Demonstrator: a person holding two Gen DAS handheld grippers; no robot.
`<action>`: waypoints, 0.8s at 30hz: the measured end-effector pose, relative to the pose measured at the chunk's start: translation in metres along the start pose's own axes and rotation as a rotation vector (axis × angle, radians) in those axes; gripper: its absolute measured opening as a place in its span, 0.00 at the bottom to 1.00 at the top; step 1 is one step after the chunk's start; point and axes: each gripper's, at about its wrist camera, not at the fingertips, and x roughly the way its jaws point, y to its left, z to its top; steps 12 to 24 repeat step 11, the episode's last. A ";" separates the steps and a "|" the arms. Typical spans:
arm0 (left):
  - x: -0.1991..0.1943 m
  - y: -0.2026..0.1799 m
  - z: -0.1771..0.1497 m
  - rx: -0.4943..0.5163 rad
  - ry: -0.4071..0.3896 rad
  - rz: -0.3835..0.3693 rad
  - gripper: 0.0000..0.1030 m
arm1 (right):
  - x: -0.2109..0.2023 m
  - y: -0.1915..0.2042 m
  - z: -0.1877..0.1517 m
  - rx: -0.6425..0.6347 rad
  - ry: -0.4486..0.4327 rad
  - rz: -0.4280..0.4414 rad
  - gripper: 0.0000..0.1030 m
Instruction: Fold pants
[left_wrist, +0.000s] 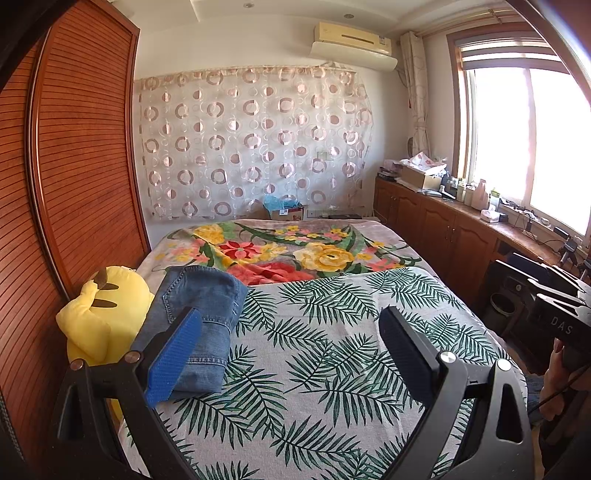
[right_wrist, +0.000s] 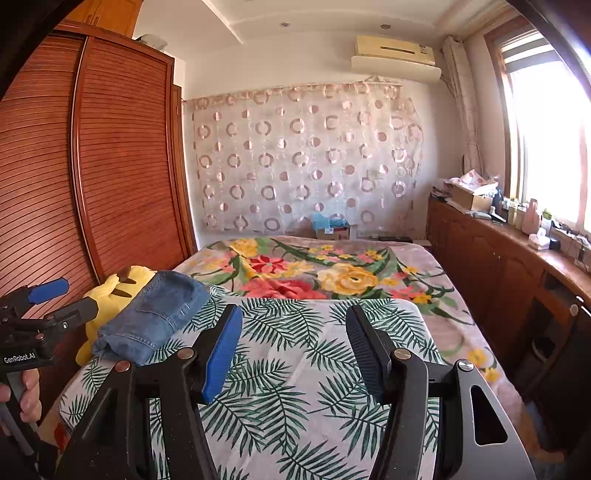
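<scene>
Pants look folded and parked, both grippers just hanging back over the bed

The bed (left_wrist: 332, 369) takes up most of the room, with a palm-leaf sheet on the near half and a flowery blanket further back, so there's plenty of flat space for folding. Off at its left edge sits a yellow plush toy (left_wrist: 99, 317), and the pants (left_wrist: 199, 325) lie right against it: blue denim, doubled over into a chunky rectangle, hem stitching showing at the near end, a bit puffy on top. My guess is they got pushed aside there to keep the middle free. The left gripper (left_wrist: 291, 354) has its jaws wide apart, holding nothing, with the pants just behind its blue pad. The right gripper (right_wrist: 295, 354) is roughly half open, empty too, over bare sheet.
</scene>
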 end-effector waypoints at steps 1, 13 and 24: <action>0.000 0.000 0.000 0.000 0.000 0.000 0.94 | 0.000 0.000 -0.001 0.001 0.000 0.000 0.59; 0.000 0.001 0.000 -0.001 0.001 0.001 0.94 | -0.001 0.001 0.000 0.002 -0.001 0.000 0.59; 0.000 0.001 0.000 -0.001 0.001 0.001 0.94 | -0.001 0.001 0.000 0.002 -0.001 0.000 0.59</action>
